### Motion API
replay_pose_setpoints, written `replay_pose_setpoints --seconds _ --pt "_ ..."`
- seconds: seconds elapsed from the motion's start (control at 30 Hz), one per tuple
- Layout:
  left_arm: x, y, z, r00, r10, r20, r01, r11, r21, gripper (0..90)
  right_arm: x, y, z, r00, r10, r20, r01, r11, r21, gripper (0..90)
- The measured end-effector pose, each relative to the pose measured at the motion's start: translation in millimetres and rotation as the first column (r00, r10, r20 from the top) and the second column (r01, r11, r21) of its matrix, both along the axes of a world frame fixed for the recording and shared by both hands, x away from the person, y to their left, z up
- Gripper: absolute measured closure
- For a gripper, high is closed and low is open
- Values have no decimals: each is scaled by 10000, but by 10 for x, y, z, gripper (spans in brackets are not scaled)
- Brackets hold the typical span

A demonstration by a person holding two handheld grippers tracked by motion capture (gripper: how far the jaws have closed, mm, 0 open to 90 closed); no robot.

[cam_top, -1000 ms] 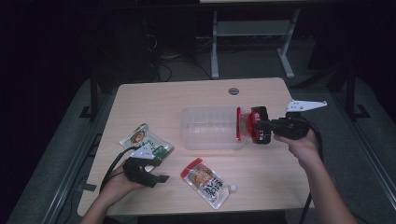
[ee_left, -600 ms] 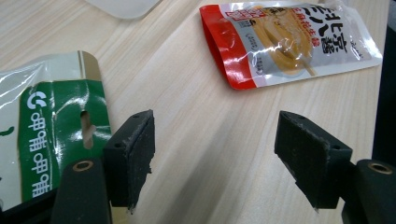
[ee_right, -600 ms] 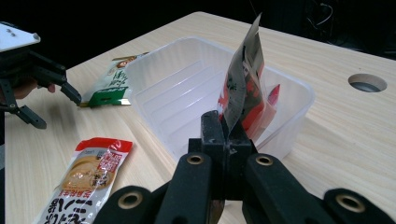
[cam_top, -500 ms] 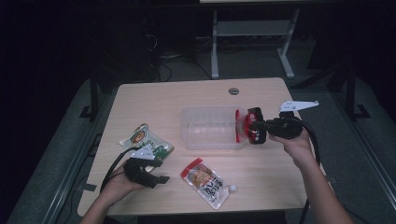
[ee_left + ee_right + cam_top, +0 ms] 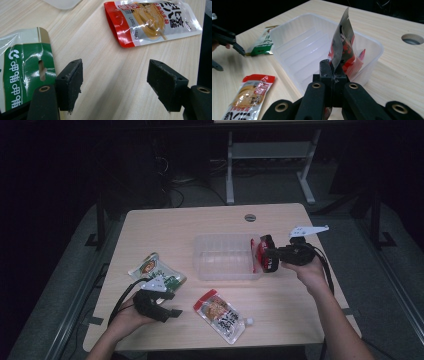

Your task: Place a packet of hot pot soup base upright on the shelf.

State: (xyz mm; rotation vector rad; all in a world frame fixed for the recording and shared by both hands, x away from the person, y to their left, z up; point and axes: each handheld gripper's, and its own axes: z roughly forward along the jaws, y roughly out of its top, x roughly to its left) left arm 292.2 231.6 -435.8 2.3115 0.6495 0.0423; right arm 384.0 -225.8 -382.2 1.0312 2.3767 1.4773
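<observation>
My right gripper (image 5: 271,255) (image 5: 333,70) is shut on a red and black packet (image 5: 263,256) (image 5: 342,45), held upright over the right end of a clear plastic tub (image 5: 222,257) (image 5: 299,45). The packet's lower part hangs inside the tub. My left gripper (image 5: 167,304) (image 5: 117,80) rests open on the table near the front left, nothing between its jaws. A green packet (image 5: 156,271) (image 5: 22,70) lies just beside its left jaw. A red noodle pouch (image 5: 221,315) (image 5: 150,20) (image 5: 249,95) lies flat ahead of it.
The wooden table (image 5: 190,227) has a round cable hole (image 5: 250,217) (image 5: 412,39) behind the tub. A white-framed stand (image 5: 270,160) sits on the floor beyond the table. Darkness surrounds the table.
My right gripper has lifted slightly and shifted with the red and black packet at the tub's right end. The left gripper has stayed put.
</observation>
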Motion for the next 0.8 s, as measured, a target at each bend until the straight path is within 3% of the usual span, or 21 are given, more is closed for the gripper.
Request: replay_pose_setpoints --seconds 0.37,0.6,0.73,0.8 --pt "-2 1 -7 10000 -28 -44 29 10000 28 285 90 6 -66 9996 -169 -220 171 9998 100 857" --pt "-5 0 -9 10000 -43 -54 43 10000 60 285 83 4 -70 9986 -431 -301 430 9991 -15 608" --pt "-5 7 -10 10000 -68 -44 68 10000 52 285 44 -26 -31 9978 -600 -289 605 9980 159 427" --pt "-4 12 -11 10000 -79 -34 80 9999 105 285 18 -55 -6 9977 -648 -195 653 9975 256 396"
